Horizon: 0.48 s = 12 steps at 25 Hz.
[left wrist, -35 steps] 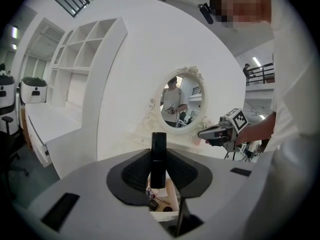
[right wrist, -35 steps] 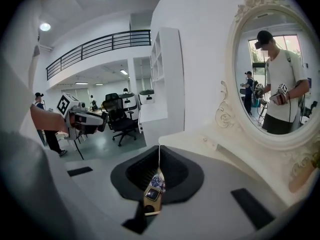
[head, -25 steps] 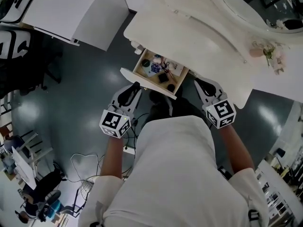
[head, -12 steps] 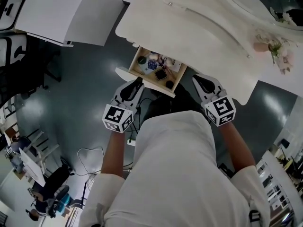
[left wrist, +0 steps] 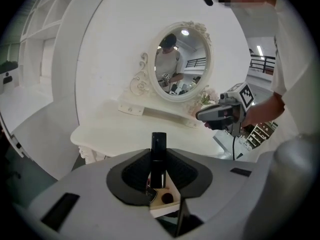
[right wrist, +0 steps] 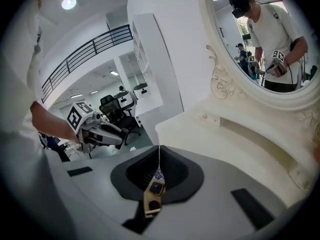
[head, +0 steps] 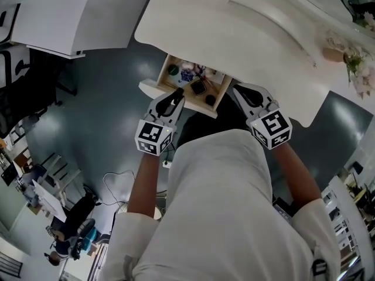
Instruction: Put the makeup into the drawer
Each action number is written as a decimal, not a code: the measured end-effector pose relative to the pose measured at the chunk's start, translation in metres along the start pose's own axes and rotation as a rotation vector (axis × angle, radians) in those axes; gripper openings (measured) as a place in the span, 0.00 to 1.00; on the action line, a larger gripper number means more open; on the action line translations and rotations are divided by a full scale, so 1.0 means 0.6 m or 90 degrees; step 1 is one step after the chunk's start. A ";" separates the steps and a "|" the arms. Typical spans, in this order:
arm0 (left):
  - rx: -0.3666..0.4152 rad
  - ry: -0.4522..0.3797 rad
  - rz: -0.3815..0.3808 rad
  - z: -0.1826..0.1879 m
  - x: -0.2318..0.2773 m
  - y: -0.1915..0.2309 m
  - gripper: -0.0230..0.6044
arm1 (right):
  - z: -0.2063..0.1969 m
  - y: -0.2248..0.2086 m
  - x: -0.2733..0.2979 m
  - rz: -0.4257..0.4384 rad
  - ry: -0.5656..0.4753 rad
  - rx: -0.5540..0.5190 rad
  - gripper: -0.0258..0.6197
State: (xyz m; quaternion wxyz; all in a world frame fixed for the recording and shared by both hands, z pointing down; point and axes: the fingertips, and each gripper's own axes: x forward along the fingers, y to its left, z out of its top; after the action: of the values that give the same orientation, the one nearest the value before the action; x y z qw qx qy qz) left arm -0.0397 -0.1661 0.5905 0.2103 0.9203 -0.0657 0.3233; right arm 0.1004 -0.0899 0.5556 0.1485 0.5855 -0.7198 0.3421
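A white vanity table [head: 246, 34] carries an oval mirror [left wrist: 182, 59] in an ornate white frame, with pink flowers [head: 351, 57] beside it. Cables [head: 117, 183] lie on the grey floor [head: 88, 110]. A black office chair [right wrist: 117, 111] stands well apart.

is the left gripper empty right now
No, a black tube stands upright, clamped between the jaws of the left gripper.

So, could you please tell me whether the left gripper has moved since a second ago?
Yes. The left gripper has moved towards the drawer: its tip was just short of the drawer's front and now overlaps it.
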 end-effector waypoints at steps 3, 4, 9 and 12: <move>0.018 0.032 0.000 -0.012 0.023 0.007 0.20 | -0.005 -0.007 0.018 0.016 0.013 0.006 0.09; 0.024 0.043 0.001 -0.017 0.030 0.011 0.20 | -0.007 -0.009 0.024 0.023 0.018 0.010 0.09; 0.058 0.104 0.015 -0.055 0.062 0.039 0.20 | -0.016 -0.014 0.051 0.053 0.042 0.024 0.09; 0.074 0.131 0.013 -0.070 0.077 0.050 0.20 | -0.017 -0.016 0.063 0.065 0.049 0.027 0.09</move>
State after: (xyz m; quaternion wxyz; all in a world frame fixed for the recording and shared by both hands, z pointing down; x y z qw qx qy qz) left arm -0.0348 -0.1744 0.6591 0.1591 0.8923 -0.0342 0.4211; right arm 0.0971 -0.1119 0.5894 0.1457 0.5375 -0.7350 0.3869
